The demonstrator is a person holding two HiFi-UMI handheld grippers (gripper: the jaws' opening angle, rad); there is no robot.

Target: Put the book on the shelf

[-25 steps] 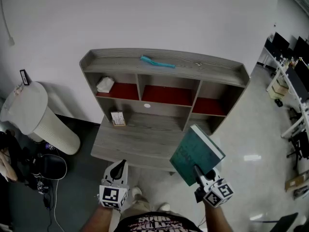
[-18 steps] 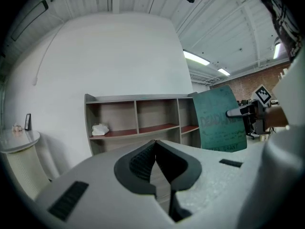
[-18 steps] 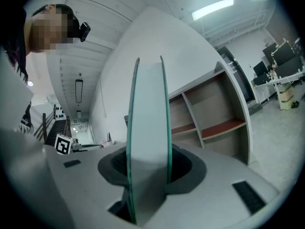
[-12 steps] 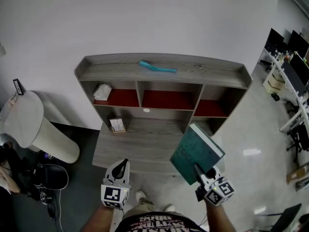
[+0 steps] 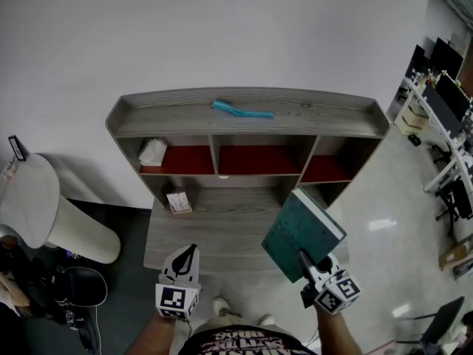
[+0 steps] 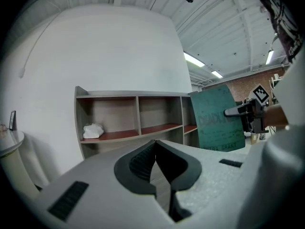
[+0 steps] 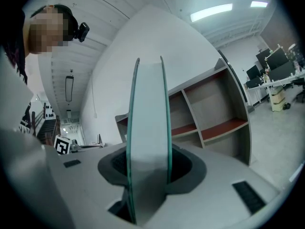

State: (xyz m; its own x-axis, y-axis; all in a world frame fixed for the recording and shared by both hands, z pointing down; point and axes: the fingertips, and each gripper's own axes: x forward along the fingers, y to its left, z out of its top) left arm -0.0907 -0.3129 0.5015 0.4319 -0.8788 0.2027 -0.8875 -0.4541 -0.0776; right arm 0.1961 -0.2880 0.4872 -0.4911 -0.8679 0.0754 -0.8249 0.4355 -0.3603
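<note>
A teal hardcover book (image 5: 301,233) is held up off the desk at the lower right, with my right gripper (image 5: 304,258) shut on its lower edge. In the right gripper view the book (image 7: 147,128) stands edge-on between the jaws. The grey wooden shelf unit (image 5: 244,113) with three red-floored compartments stands ahead against the white wall. The right compartment (image 5: 325,168) lies just beyond the book. My left gripper (image 5: 189,253) hangs at the lower left above the desk's front edge, shut and holding nothing; its view shows the shelf (image 6: 133,120) and the book (image 6: 218,118) at right.
A turquoise tool (image 5: 242,111) lies on the shelf's top. A white crumpled cloth (image 5: 152,151) sits in the left compartment, and a small box (image 5: 178,202) stands on the desk (image 5: 214,228). A white ribbed bin (image 5: 52,213) stands at left; office desks at far right.
The head view has shifted slightly, so the shelf sits a little lower and more centred in the frame. Both grippers and the book keep nearly the same places.
</note>
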